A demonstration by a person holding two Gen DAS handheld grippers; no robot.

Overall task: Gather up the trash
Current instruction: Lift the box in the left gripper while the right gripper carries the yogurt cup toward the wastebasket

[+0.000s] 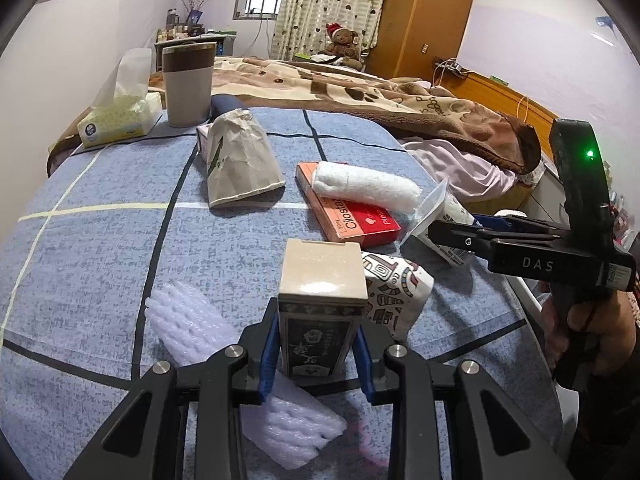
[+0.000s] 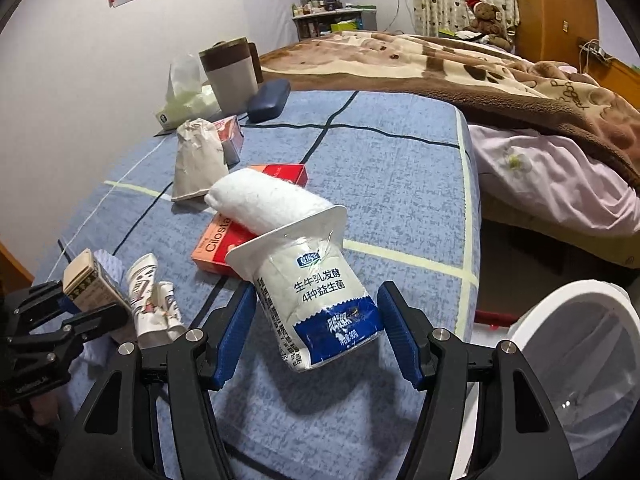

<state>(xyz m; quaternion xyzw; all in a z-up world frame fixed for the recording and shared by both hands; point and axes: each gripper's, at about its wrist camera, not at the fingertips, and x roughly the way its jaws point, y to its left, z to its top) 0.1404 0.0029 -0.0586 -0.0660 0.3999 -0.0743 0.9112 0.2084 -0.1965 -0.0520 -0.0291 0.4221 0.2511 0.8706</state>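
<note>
Left wrist view: fingers (image 1: pixel 269 344) of the left gripper (image 1: pixel 316 354) narrow, clamped on an upright small box (image 1: pixel 322 304) above the blue checked bed cover (image 1: pixel 120 208). Risk: box tips out if the grip slackens. Foam wrap (image 1: pixel 188 320) and red carton (image 1: pixel 352 216) lie loose.

Right wrist view: fingers (image 2: pixel 236 320) of the right gripper (image 2: pixel 316 330) wide, either side of a tilted yogurt cup (image 2: pixel 316 288); contact cannot be confirmed. Risk: cup slips. White bin (image 2: pixel 576 344) lower right, interior apparently empty.
</note>
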